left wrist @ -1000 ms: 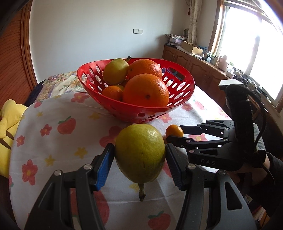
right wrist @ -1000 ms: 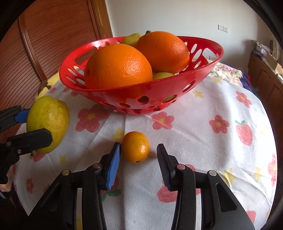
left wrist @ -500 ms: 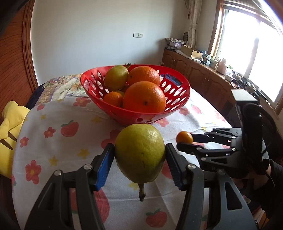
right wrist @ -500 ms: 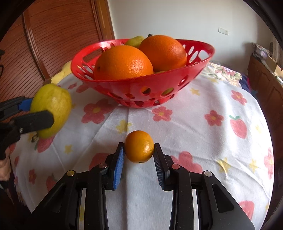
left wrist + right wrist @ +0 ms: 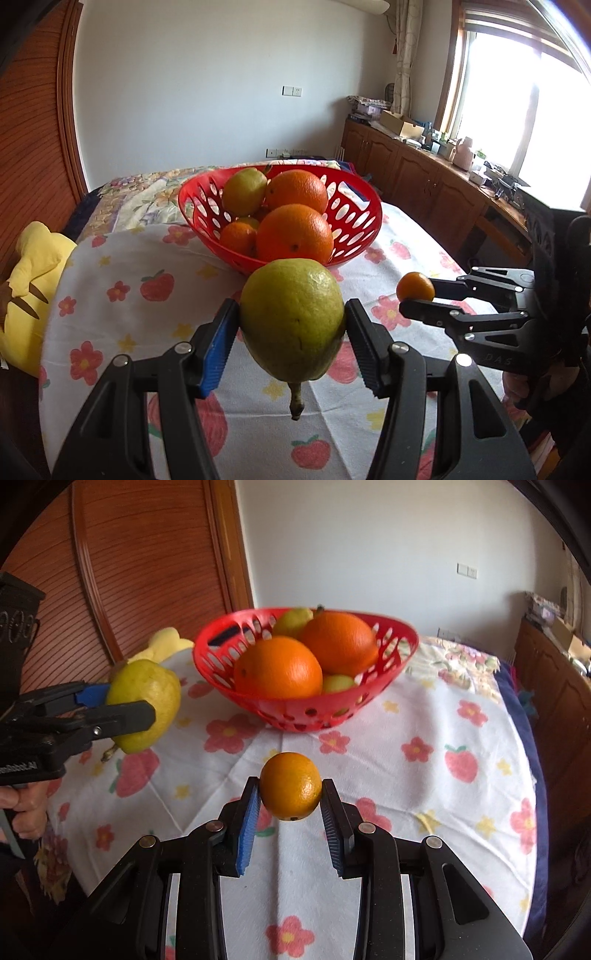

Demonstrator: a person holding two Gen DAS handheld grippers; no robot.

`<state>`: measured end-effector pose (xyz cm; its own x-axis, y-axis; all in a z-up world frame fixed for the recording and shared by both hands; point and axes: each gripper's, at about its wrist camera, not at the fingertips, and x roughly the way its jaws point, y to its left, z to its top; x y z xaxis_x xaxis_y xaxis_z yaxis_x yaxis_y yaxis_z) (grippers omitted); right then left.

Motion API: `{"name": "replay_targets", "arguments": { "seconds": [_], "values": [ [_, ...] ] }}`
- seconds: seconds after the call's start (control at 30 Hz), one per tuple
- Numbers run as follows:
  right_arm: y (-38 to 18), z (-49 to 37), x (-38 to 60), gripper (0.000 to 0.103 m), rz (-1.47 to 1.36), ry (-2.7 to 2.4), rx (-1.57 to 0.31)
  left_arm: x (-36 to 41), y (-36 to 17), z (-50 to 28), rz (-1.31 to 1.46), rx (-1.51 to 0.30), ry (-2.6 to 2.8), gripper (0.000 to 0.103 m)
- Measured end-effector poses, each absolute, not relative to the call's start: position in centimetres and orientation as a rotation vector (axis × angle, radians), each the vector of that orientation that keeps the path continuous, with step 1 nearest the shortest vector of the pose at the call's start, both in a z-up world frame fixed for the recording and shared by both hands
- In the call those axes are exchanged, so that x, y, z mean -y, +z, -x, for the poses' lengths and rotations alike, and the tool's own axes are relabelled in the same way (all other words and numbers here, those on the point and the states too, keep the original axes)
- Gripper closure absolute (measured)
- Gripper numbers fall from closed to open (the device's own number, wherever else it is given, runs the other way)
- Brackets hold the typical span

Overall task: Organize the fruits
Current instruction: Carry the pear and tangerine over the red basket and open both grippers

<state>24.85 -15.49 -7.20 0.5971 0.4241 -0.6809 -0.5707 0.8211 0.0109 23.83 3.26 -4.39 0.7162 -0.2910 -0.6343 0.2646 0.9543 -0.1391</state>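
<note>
My left gripper (image 5: 291, 328) is shut on a yellow-green pear (image 5: 293, 317), stem down, held above the table in front of the red basket (image 5: 354, 236). The pear also shows in the right wrist view (image 5: 147, 701). My right gripper (image 5: 290, 797) is shut on a small mandarin (image 5: 290, 785) and holds it above the cloth; the mandarin also shows in the left wrist view (image 5: 415, 287). The red basket (image 5: 306, 710) holds two big oranges (image 5: 279, 666), yellow-green fruits and small mandarins.
The round table has a white cloth with flowers and strawberries (image 5: 155, 288). A yellow plush toy (image 5: 26, 273) lies at the table's left edge. Wooden cabinets (image 5: 424, 177) with clutter stand under the window on the right. A wooden door (image 5: 147, 554) is behind the table.
My right gripper closed on the small mandarin and lifted it off the cloth. Both grippers pulled back and rose away from the basket, the pear still held.
</note>
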Motion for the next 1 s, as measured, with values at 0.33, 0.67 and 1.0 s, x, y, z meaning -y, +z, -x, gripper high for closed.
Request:
{"name": "replay_targets", "arguments": {
  "seconds": [0.33,0.67,1.0],
  "values": [
    [-4.4,-25.1,15.5,0.071,0.195,0.6,-0.666,-3.1,-1.7,-23.6,0.028,-0.656,-0.302,0.045],
    [-2.4,-27.2,15.0,0.071,0.196,0.592,-0.642,-2.8,-0.3,-25.3,0.011,-0.634,-0.311,0.045],
    [-3.0,-31.0,14.4,0.071,0.213,0.576,-0.666,-3.0,-0.4,-28.5,0.016,-0.64,-0.308,0.045]
  ]
}}
